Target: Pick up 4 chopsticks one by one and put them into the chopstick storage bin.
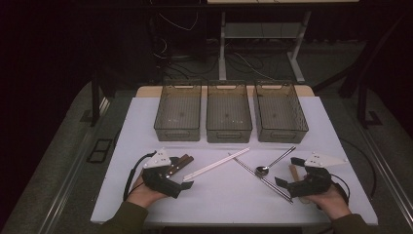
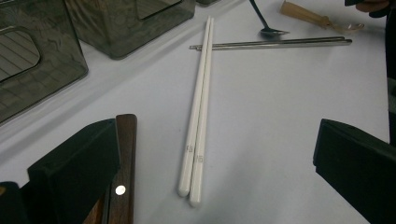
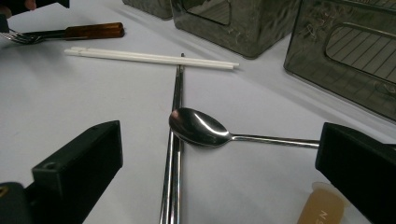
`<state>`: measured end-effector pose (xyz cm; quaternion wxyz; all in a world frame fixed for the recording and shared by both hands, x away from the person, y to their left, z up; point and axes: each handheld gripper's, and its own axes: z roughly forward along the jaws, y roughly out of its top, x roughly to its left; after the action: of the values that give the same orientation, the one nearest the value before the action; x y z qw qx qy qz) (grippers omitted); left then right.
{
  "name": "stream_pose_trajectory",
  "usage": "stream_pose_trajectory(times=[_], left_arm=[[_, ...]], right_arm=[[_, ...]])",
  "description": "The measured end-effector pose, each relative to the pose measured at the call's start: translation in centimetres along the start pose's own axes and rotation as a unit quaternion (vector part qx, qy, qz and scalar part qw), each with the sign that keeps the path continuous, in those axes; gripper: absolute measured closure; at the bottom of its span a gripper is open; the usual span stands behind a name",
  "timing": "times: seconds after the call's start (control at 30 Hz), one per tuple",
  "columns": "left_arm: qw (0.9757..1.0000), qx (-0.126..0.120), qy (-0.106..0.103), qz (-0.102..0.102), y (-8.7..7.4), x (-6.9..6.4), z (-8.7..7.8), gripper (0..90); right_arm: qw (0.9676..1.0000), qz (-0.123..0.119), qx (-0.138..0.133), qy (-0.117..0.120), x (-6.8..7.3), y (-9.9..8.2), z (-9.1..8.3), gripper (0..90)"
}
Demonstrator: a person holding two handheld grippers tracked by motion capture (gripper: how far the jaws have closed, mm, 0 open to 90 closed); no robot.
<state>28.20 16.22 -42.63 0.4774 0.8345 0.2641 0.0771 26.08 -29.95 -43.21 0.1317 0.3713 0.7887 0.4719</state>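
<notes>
Both grippers parked at the near edge of the table (image 1: 122, 146), jaws spread wide, nothing between them. Left gripper (image 1: 181, 184) sits toward the near-left corner, looking straight along the white chopsticks (image 2: 198, 116); right gripper (image 1: 291, 171) toward the near-right corner, looking at the steel spoon (image 3: 201, 128). White pair lies mid-table on a diagonal, sticks side by side and touching, near ends just ahead of the left jaws, far ends pointing at the middle bin (image 1: 228, 112). Metal chopsticks (image 1: 260, 175) cross the centre-right; in the left gripper view their tips touch or nearly touch the far end of the white pair. Spoon bowl rests on top of the metal pair, handle running off toward the right bin (image 1: 280, 112). Wood-handled utensil (image 2: 123, 163) lies beside the left jaw, touching it or nearly so; a pale-handled piece (image 3: 322, 207) sits by the right jaw. Left bin (image 1: 178, 112) and the other two line the far edge, empty as far as I can see. Handling guess: white pair is light, stiff, smooth, likely slippery and prone to roll or split apart. Pinch across both sticks at once, around mid-length so they don't tip, jaws square to the long axis. Spoon: take the thin handle, not the bowl; lifting it may nudge the metal pair underneath.
</notes>
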Motion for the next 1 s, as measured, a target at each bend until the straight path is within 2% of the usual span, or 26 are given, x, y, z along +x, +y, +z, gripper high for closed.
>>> stream_pose_trajectory(times=[0.23, 0.47, 0.67, 0.83, 0.93, 1.0], left_arm=[[1.0, -0.002, 0.0, -0.001, 0.2, 0.0, 0.0, 0.0], [1.0, 0.001, 0.001, 0.003, 0.3, -0.1, 0.1, 0.0], [1.0, 0.001, -0.001, 0.0, 0.4, 0.0, 0.2, 0.2], [1.0, -0.006, -0.007, 0.0, 0.9, 0.0, 0.4, 0.5], [1.0, -0.002, -0.008, 0.003, 1.1, -0.1, 0.6, 0.8], [0.9999, -0.005, -0.009, 0.005, 1.3, -0.1, 0.8, 0.9]], right_arm=[[1.0, 0.006, -0.003, 0.004, 0.0, 0.0, 0.0, 0.9], [0.9999, 0.008, 0.001, -0.01, 0.3, 0.1, 0.2, 0.9], [0.9999, 0.006, -0.01, 0.001, 0.4, 0.4, 0.1, 0.8], [1.0, 0.001, -0.004, 0.004, 0.4, 0.4, 0.0, 0.8], [1.0, -0.003, -0.008, 0.003, 0.5, 0.4, 0.1, 0.8], [1.0, -0.007, 0.002, 0.004, 0.5, 0.4, 0.2, 0.8]])
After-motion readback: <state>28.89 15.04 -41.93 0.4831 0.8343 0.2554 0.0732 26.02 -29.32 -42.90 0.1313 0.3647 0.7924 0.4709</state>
